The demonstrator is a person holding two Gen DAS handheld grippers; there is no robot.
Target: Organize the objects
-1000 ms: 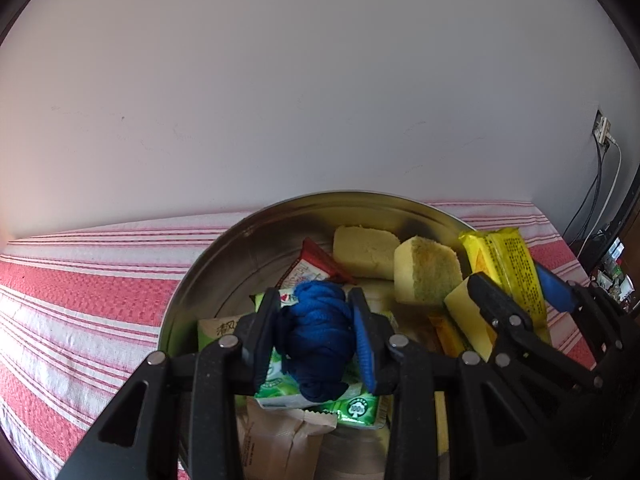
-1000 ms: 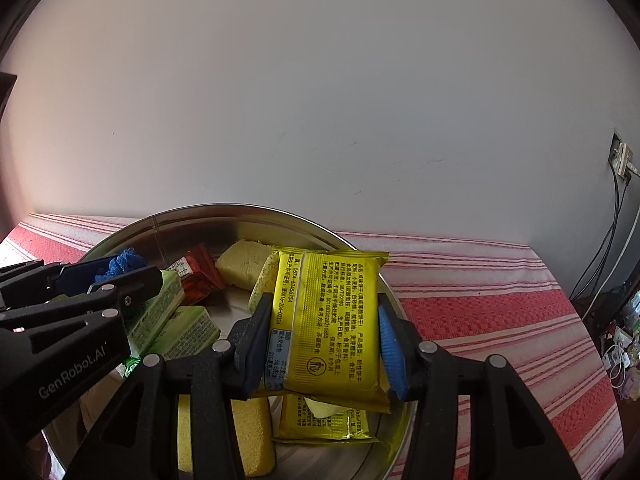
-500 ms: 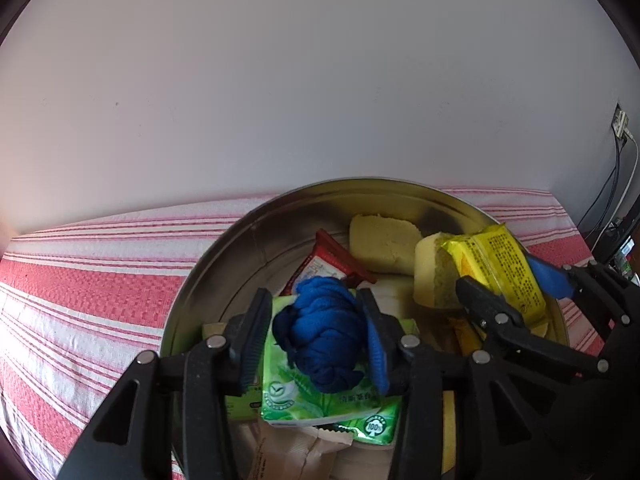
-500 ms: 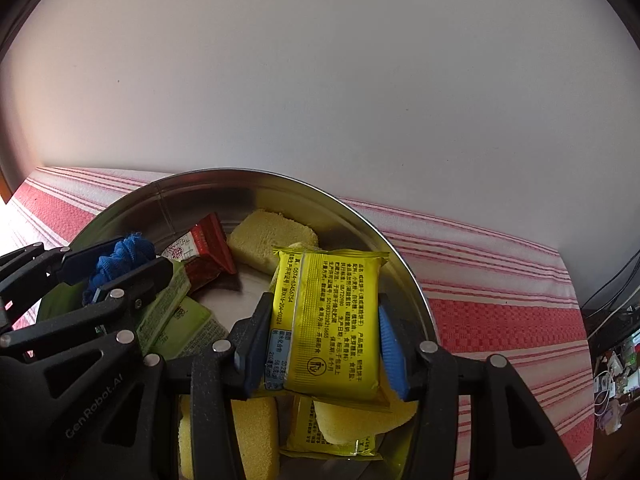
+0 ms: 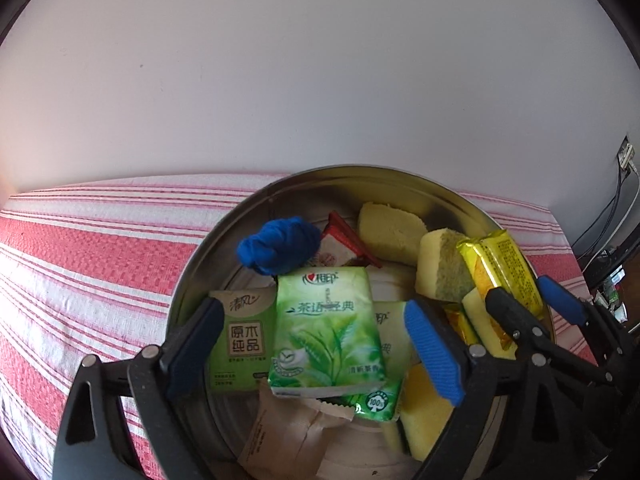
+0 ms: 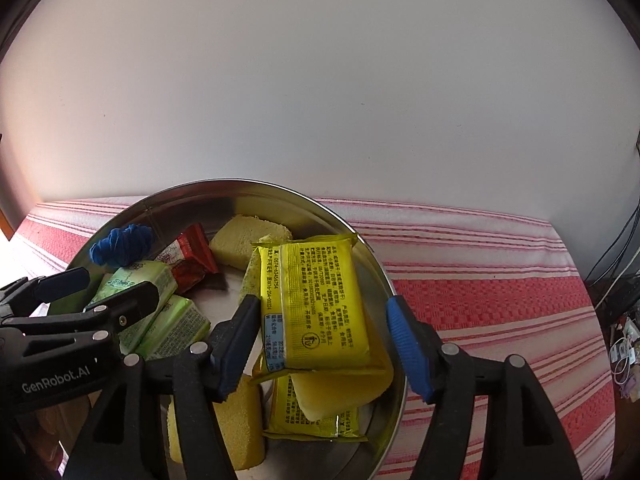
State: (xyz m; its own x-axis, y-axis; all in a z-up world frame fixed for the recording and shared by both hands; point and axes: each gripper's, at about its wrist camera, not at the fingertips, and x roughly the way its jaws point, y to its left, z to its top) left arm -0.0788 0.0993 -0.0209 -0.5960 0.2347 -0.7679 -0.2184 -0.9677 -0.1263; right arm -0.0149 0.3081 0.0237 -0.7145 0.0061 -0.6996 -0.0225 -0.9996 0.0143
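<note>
A crumpled blue cloth ball (image 5: 278,249) lies free at the far left inside the round shiny metal tray (image 5: 224,236), against a red snack wrapper (image 5: 340,246) and just beyond a green tea-leaf tissue pack (image 5: 328,332). The left hand-held gripper (image 5: 316,344) hangs over that pack, its jaws opening wide, with nothing pressed between the blue pads. A flat yellow printed snack packet (image 6: 316,304) rests on yellow sponge blocks (image 6: 340,392) at the tray's right side. The right hand-held gripper (image 6: 324,340) straddles it, jaws opening: the right pad stands clear of the packet, while the left pad sits just beside its edge. More pale yellow sponge pieces (image 5: 390,232) lie at the tray's far side. The tray sits on a bench covered in red-and-white striped cloth (image 5: 88,264), before a plain white wall (image 5: 320,80).
</note>
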